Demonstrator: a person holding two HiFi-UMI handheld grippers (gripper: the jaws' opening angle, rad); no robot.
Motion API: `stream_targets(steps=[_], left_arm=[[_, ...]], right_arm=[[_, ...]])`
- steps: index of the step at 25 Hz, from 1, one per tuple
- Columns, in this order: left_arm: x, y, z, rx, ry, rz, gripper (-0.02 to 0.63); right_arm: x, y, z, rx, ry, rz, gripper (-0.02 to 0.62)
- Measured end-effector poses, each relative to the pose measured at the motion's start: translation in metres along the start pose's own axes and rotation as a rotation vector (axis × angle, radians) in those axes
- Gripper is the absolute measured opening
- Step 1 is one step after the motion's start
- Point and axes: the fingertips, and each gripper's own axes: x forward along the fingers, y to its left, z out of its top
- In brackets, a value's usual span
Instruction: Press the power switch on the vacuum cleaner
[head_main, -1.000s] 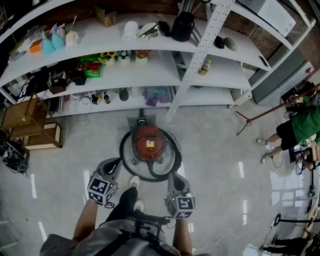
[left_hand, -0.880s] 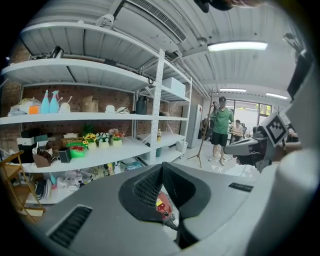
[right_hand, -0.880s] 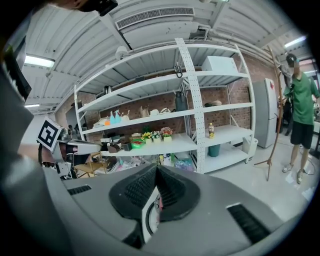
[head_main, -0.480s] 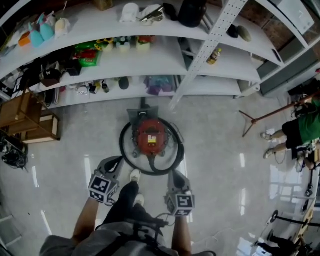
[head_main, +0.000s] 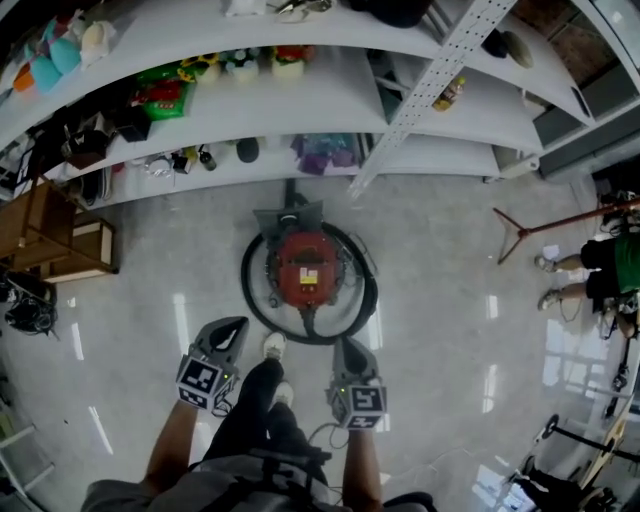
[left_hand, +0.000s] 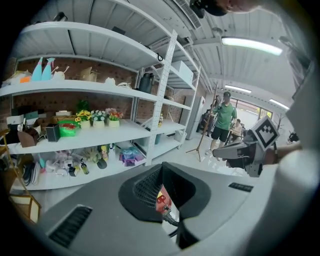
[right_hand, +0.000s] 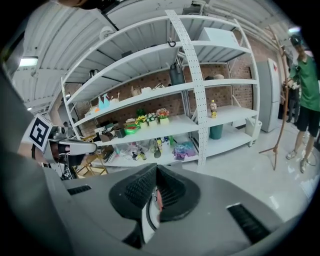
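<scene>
Vacuum cleaner (head_main: 303, 272) sitting on floor (head_main: 450, 300) in front of shelving (head_main: 330, 100), red body ringed by black hose (head_main: 366, 300), just ahead of your shoe (head_main: 273, 346). You're holding both claws short of it, neither touching. Left claw (head_main: 236, 324) pointing toward it from left of your leg, jaws together, nothing between them. Right claw (head_main: 347, 345) doing same from right, jaws together, gripping nothing. Power switch showing too small to pick out.
</scene>
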Motion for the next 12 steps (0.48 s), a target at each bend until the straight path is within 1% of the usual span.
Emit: stream_targets(steps=[12], left_arm=[[0.058, 0.031, -0.045, -0.064, 0.087, -0.018, 0.008]], right_arm=[[0.074, -0.023, -0.032, 0.048, 0.074, 0.003, 0.011]])
